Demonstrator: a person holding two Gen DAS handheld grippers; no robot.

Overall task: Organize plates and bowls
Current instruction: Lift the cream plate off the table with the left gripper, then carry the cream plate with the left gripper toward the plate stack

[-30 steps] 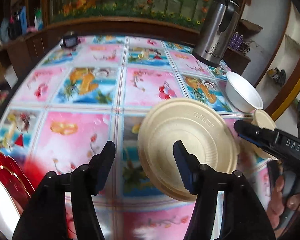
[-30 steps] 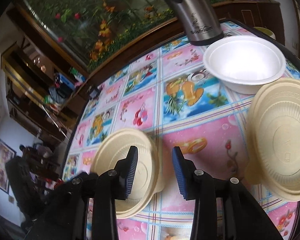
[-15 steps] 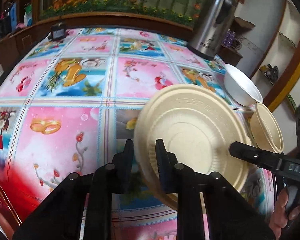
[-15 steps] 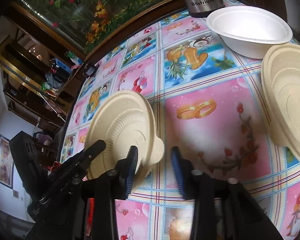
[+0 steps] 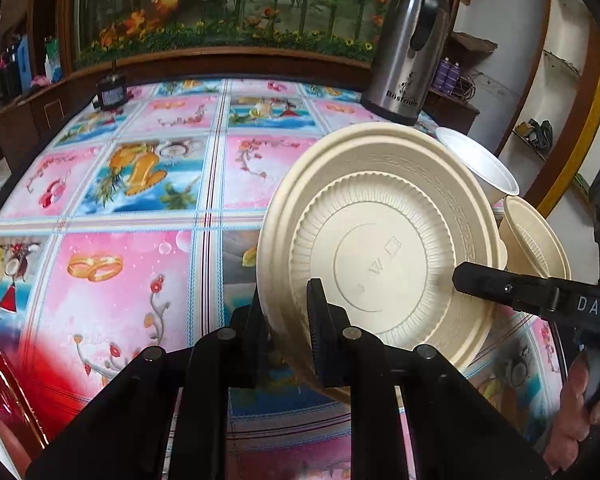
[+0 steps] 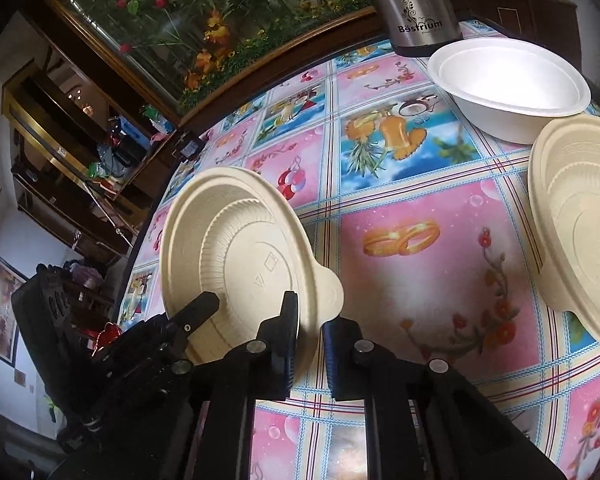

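Note:
A beige plate (image 5: 380,248) with a small tab on its rim hangs tilted above the patterned tablecloth (image 5: 140,264). My left gripper (image 5: 286,304) is shut on its near rim. In the right wrist view the same beige plate (image 6: 236,252) has its tab between the fingers of my right gripper (image 6: 310,320), whose jaws are closing onto it. A beige bowl (image 6: 580,220) and a white bowl (image 6: 508,76) rest on the table to the right. The same beige bowl (image 5: 536,240) and white bowl (image 5: 480,168) show behind the plate in the left wrist view.
A steel thermos (image 5: 408,52) stands at the table's far right edge, just behind the white bowl. Red plates (image 5: 0,392) lie at the near left. A small black object (image 5: 110,94) sits at the far left corner. A hand (image 5: 580,420) holds the right gripper.
Both grippers have closed, the left onto the plate's near rim and the right onto its tab. The beige plate has come off the table and tilted up.

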